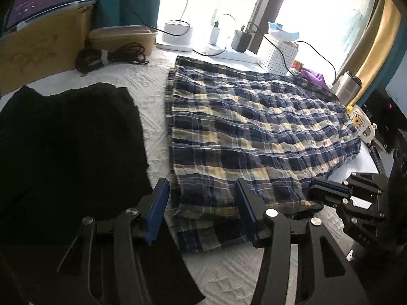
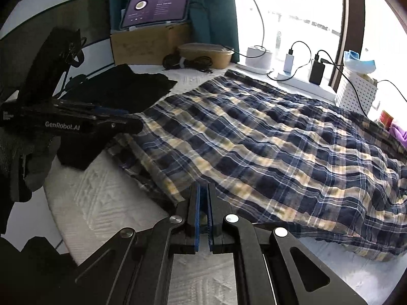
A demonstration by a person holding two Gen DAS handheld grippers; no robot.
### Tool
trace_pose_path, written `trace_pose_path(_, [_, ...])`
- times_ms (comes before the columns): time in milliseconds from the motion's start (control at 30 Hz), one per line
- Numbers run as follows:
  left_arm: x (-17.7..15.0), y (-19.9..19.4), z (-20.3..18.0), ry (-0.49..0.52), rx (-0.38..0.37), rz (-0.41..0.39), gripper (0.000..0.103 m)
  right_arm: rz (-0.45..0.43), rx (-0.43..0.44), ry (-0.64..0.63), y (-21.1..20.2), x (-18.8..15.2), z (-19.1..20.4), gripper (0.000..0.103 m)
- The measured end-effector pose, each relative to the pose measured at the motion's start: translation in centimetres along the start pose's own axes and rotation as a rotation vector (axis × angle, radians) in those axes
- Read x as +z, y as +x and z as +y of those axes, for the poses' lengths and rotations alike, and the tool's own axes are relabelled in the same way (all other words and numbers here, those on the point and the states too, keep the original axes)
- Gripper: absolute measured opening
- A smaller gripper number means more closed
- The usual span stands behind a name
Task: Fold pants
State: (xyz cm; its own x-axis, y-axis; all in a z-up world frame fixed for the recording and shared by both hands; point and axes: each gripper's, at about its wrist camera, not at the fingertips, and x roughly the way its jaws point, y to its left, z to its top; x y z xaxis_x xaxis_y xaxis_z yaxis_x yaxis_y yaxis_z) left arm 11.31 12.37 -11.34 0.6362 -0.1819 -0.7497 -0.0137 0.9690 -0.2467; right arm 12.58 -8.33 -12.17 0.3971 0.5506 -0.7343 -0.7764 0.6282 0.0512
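White textured bedcover [image 1: 152, 94]; blue-and-cream plaid pants [image 1: 254, 127] spread flat on it, black folded garment [image 1: 71, 139] to their left. Left gripper [image 1: 201, 211] part open, straddling the pants' near edge, not pinching. Right gripper [image 2: 203, 218] closed, empty, at near hem. Far: cardboard box [image 1: 38, 48], bright window [image 1: 216, 0].

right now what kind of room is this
Probably a bedroom or home workspace: plaid pants spread on a white quilted surface by a bright window sill crowded with chargers, beside a tablet.
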Motion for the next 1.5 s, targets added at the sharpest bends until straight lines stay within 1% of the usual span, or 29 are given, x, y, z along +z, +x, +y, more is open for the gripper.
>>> trace_pose_path(33, [0.0, 0.2, -0.1, 0.007, -0.004, 0.009, 0.033, 0.003, -0.001, 0.007, 0.1, 0.0, -0.3, 0.011])
trace_pose_path(100, [-0.1, 0.7, -0.3, 0.021, 0.003, 0.027, 0.013, 0.007, -0.003, 0.018, 0.3, 0.0, -0.8, 0.049])
trace_pose_path(133, [-0.2, 0.7, -0.4, 0.026, 0.004, 0.031, 0.008, 0.003, 0.001, 0.025, 0.2, -0.1, -0.9, 0.090])
trace_pose_path(167, [-0.2, 0.7, -0.5, 0.028, 0.007, 0.031, 0.004, -0.005, 0.011, 0.031, 0.1, -0.1, -1.0, 0.103])
trace_pose_path(233, [-0.2, 0.1, -0.5, 0.028, 0.008, 0.021, 0.001, -0.014, 0.016, 0.031, -0.1, 0.0, -1.1, 0.103])
trace_pose_path(333, [-0.3, -1.0, -0.2, 0.024, 0.022, 0.008, 0.001, -0.006, 0.007, 0.018, -0.1, -0.1, -0.8, 0.103])
trace_pose_path(433, [-0.5, -2.1, 0.0, 0.014, 0.028, -0.001, 0.001, -0.009, 0.018, 0.005, -0.2, -0.1, -0.4, 0.103])
trace_pose_path(533, [-0.7, -2.7, -0.2, 0.016, 0.024, -0.002, 0.001, -0.021, 0.038, -0.042, -0.7, -0.1, 0.6, 0.102])
trace_pose_path(567, [-0.8, -2.9, -0.2, 0.016, 0.021, -0.003, 0.001, -0.031, 0.035, -0.059, -0.9, -0.1, 0.9, 0.097])
trace_pose_path(600, [-0.8, -3.1, -0.2, 0.016, 0.017, -0.005, 0.001, -0.037, 0.033, -0.074, -1.0, 0.0, 1.2, 0.089])
trace_pose_path(633, [-0.8, -3.3, -0.2, 0.014, 0.016, -0.007, 0.001, -0.023, 0.034, -0.090, -0.8, 0.0, 1.5, 0.069])
trace_pose_path(667, [-0.9, -3.4, -0.3, 0.012, 0.014, -0.009, 0.001, -0.009, 0.033, -0.099, -0.5, -0.1, 1.7, 0.055])
trace_pose_path(733, [-0.9, -3.5, -0.2, 0.010, 0.014, -0.010, 0.001, 0.017, 0.034, -0.116, 0.3, -0.4, 1.9, 0.048])
trace_pose_path(767, [-0.9, -3.6, -0.2, 0.010, 0.012, -0.008, 0.001, 0.029, 0.029, -0.127, 0.6, -0.6, 2.1, 0.038])
trace_pose_path(800, [-1.0, -3.6, -0.2, 0.011, 0.010, -0.007, 0.001, 0.034, 0.017, -0.137, 0.7, -0.7, 2.2, 0.032])
trace_pose_path(833, [-1.1, -3.6, -0.2, 0.010, 0.009, -0.006, 0.001, 0.036, 0.014, -0.140, 0.7, -0.8, 2.3, 0.021])
trace_pose_path(867, [-1.2, -3.6, -0.1, 0.012, 0.009, -0.003, 0.001, 0.036, 0.015, -0.144, 0.6, -0.9, 2.3, 0.017])
trace_pose_path(900, [-1.3, -3.6, -0.1, 0.011, 0.008, 0.002, 0.001, 0.035, 0.013, -0.148, 0.5, -1.0, 2.2, 0.014])
trace_pose_path(933, [-1.4, -3.5, 0.0, 0.008, 0.007, 0.006, 0.001, 0.031, 0.013, -0.146, 0.4, -1.0, 2.2, 0.008])
trace_pose_path(967, [-1.5, -3.5, -0.1, 0.008, 0.006, 0.008, 0.001, 0.031, 0.018, -0.148, 0.2, -0.9, 2.1, 0.006])
trace_pose_path(1033, [-1.7, -3.4, 0.0, 0.009, 0.008, 0.015, 0.001, 0.035, 0.020, -0.169, 0.0, -1.0, 2.4, 0.005])
trace_pose_path(1300, [-2.7, -1.8, 0.5, 0.010, 0.042, 0.079, 0.001, 0.071, 0.050, -0.217, 0.0, -1.4, 2.9, 0.006])
trace_pose_path(1400, [-2.6, -1.7, 0.6, -0.003, 0.033, 0.090, 0.002, 0.042, 0.082, -0.204, -0.6, -1.4, 2.4, 0.006])
trace_pose_path(1500, [-2.2, -1.7, 0.9, -0.017, 0.023, 0.115, 0.002, 0.028, 0.122, -0.153, -1.1, -1.1, 1.0, 0.006])
